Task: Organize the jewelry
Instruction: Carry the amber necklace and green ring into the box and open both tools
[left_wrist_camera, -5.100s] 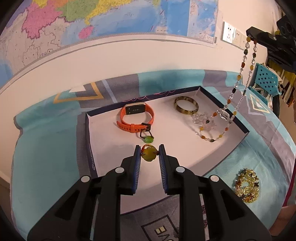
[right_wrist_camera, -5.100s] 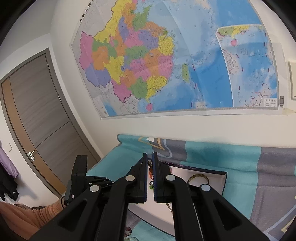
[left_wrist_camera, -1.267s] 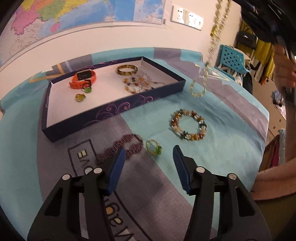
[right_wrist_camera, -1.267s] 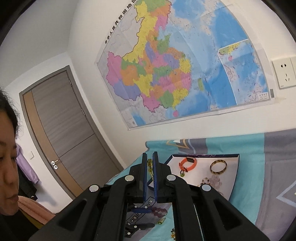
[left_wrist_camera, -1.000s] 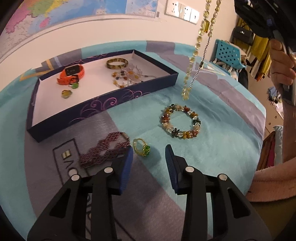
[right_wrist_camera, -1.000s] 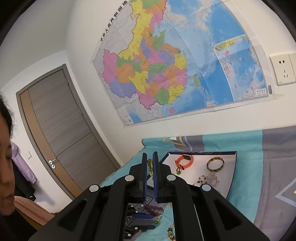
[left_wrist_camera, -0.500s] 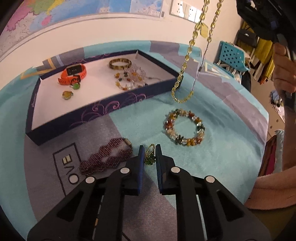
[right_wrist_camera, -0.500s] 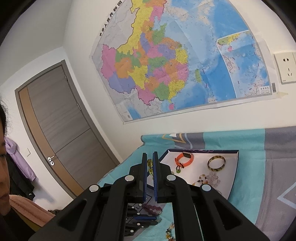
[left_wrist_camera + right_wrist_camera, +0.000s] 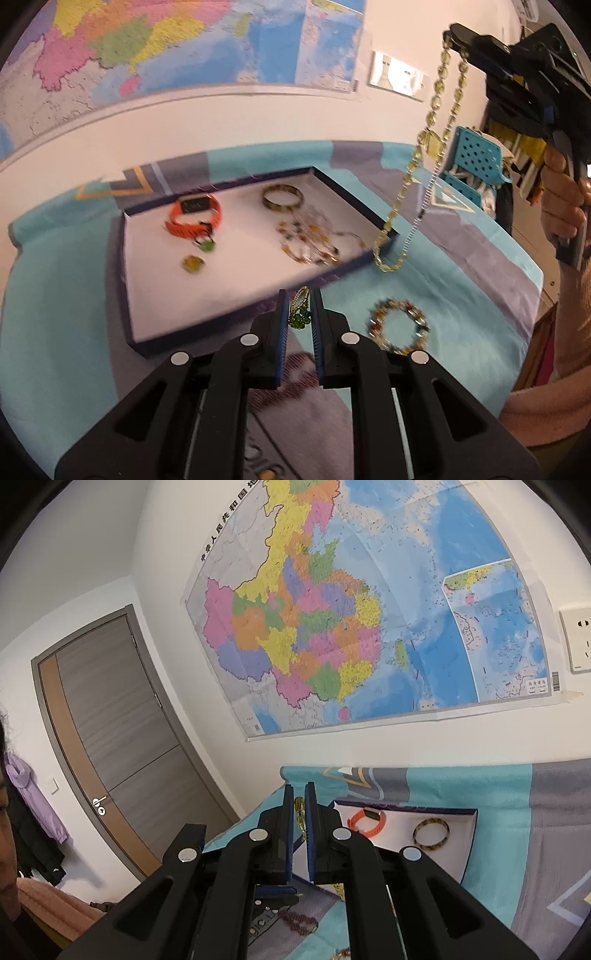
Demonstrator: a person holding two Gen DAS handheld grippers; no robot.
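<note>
A small gold ring with a green stone (image 9: 300, 311) is pinched between the blue pads of the left gripper (image 9: 298, 314), near the fingertips, with its gold band standing up past the tips and the green stone lower down in the narrow gap. The ring is held clear of the teal and grey cloth (image 9: 461, 295), just in front of the near wall of the dark-rimmed tray (image 9: 236, 314). Inside the tray an orange watch (image 9: 194, 218), a brown bangle (image 9: 282, 197), a loose beaded necklace (image 9: 310, 242) and two small rings (image 9: 194, 264) are seen, though this view is blurred. A beaded bracelet (image 9: 399, 328) lies on the cloth to the right of the left fingers. A yellow bead chain (image 9: 417, 162) is clamped at the tips of the right gripper (image 9: 299, 805), whose pads are pressed nearly together on it; the chain hangs down in a long loop, its lowest part by the tray's near right corner. A hand (image 9: 565, 206) is wrapped around the right gripper's handle.
</note>
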